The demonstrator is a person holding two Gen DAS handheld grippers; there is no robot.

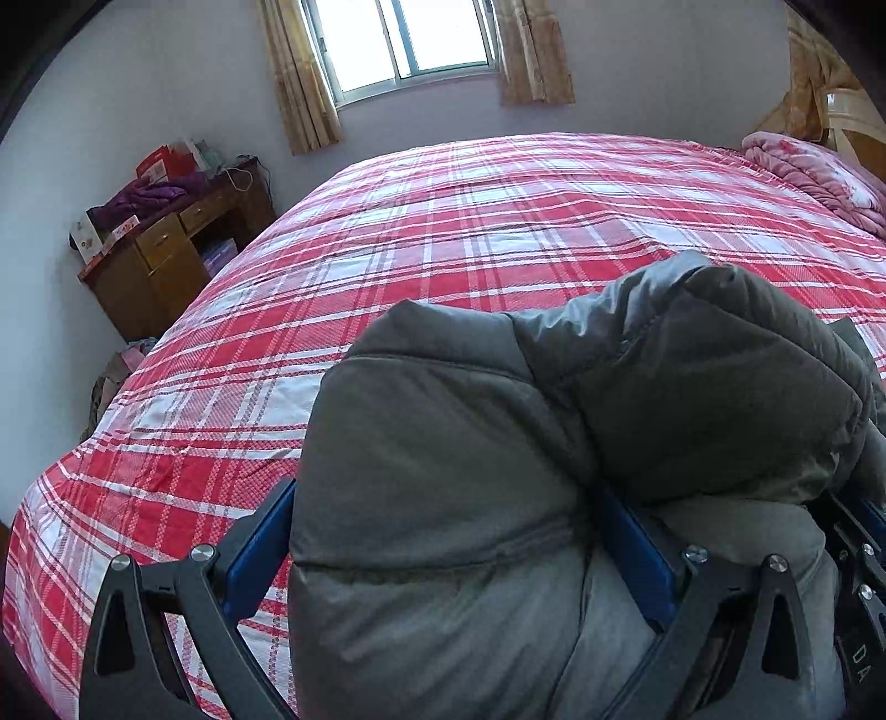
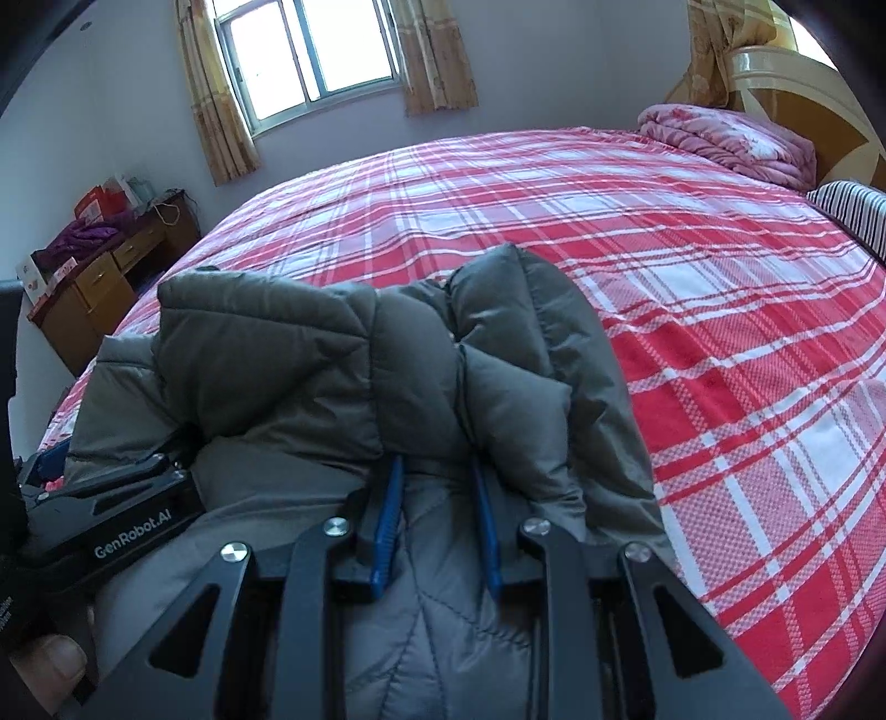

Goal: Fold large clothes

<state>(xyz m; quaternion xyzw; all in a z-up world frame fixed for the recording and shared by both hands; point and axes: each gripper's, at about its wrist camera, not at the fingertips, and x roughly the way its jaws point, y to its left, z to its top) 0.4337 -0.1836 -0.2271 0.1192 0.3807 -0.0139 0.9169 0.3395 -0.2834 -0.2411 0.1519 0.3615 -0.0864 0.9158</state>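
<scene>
Left gripper (image 1: 443, 559) – blue pads spread wide, a thick fold of the grey puffer jacket (image 1: 443, 454) packed between them; jaws clamped on that bulk as far as the fabric lets them. Right gripper (image 2: 437, 531) – blue pads much closer together, pinching a narrower quilted fold of the same jacket (image 2: 310, 354), fingertips buried under the padding, so the exact contact is probably a firm grip but partly hidden.

Jacket sits bunched and lifted at the near edge of the bed, over the red-and-white plaid bedspread (image 1: 443, 232).

View differences: right wrist view shows the left gripper's body (image 2: 111, 515) at lower left, just beside the jacket, plus a thumb (image 2: 50, 664) at the bottom-left corner; left wrist view shows only a sliver of the other tool at its right edge. Right view alone shows a striped pillow (image 2: 853, 210) at far right and more of the yellow headboard (image 2: 797, 105). Left view alone shows items on the floor by the wooden desk (image 1: 166, 260).

Both show the window (image 1: 404, 39), tan curtains (image 1: 299, 77), pink folded blanket (image 1: 814, 177), purple cloth on the desk.

Writing: "GenRobot.AI" in white on the left gripper body, right view. Left view has "DA" at the right edge – rest cut off.
</scene>
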